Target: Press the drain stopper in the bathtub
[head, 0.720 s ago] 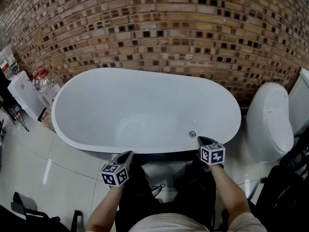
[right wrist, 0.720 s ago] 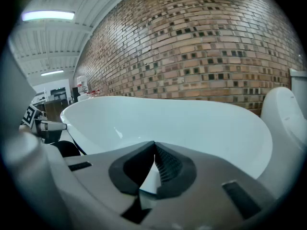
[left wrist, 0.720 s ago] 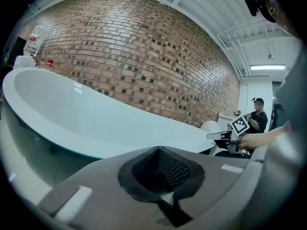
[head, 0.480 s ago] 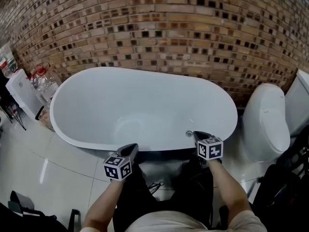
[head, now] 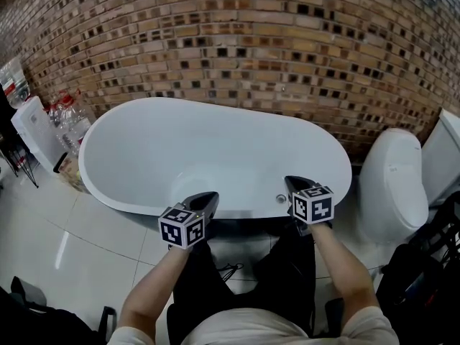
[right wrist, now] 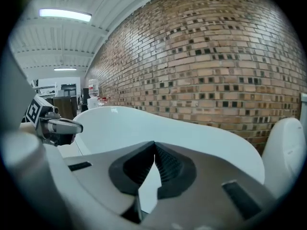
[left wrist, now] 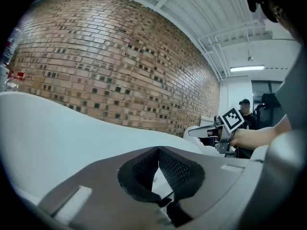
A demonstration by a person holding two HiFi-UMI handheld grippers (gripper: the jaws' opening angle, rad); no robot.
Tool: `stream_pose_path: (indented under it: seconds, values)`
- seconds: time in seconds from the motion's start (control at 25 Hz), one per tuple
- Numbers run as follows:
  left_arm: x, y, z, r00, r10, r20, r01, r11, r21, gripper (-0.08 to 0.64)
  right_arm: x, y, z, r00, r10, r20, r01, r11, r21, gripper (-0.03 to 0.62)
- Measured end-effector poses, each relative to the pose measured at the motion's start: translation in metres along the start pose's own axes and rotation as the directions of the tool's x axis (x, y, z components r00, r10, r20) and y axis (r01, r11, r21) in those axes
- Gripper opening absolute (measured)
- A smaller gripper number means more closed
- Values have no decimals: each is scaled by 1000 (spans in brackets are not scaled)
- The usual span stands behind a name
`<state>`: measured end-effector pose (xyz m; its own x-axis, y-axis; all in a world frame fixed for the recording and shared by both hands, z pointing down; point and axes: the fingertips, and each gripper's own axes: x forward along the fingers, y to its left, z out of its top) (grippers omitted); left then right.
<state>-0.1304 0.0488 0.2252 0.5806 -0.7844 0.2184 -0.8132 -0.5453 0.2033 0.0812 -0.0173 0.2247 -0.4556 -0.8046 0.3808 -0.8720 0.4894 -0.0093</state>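
A white oval bathtub [head: 144, 149] stands against a brick wall. Its small round metal drain stopper [head: 280, 198] lies on the tub floor, close under the near rim. My right gripper [head: 291, 181] hovers over that rim, just right of the stopper, its jaws shut and empty. My left gripper [head: 209, 196] is held over the near rim further left, also shut on nothing. In the left gripper view the pads [left wrist: 170, 169] meet at the tip above the tub [left wrist: 57, 128]. The right gripper view shows its closed tips [right wrist: 154, 146] over the tub's rim [right wrist: 158, 121]; the stopper is hidden there.
A white toilet [head: 392, 185] stands right of the tub. Plastic bottles [head: 68, 117] and a white bag [head: 36, 135] sit at the tub's left end. A black bag [head: 424, 279] lies on the tiled floor at the right. The person's legs fill the bottom.
Both grippers have come forward to the tub's near rim. The left one has also shifted right. The head view has swung a little, and the tub sits slightly higher in it.
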Motion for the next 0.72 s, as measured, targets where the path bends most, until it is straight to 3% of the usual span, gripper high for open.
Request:
stream_pose_path:
  seconds: [0.28,0.72]
  values:
    - [5,-27,43,998,-60,37,56,994,97,8,-16,19,56,995,3,102,4,998,-64,15]
    - [22,-68,114,990,-129,58,111,963,246,8,-32,53,161,975,40,217,7,977,-214,15]
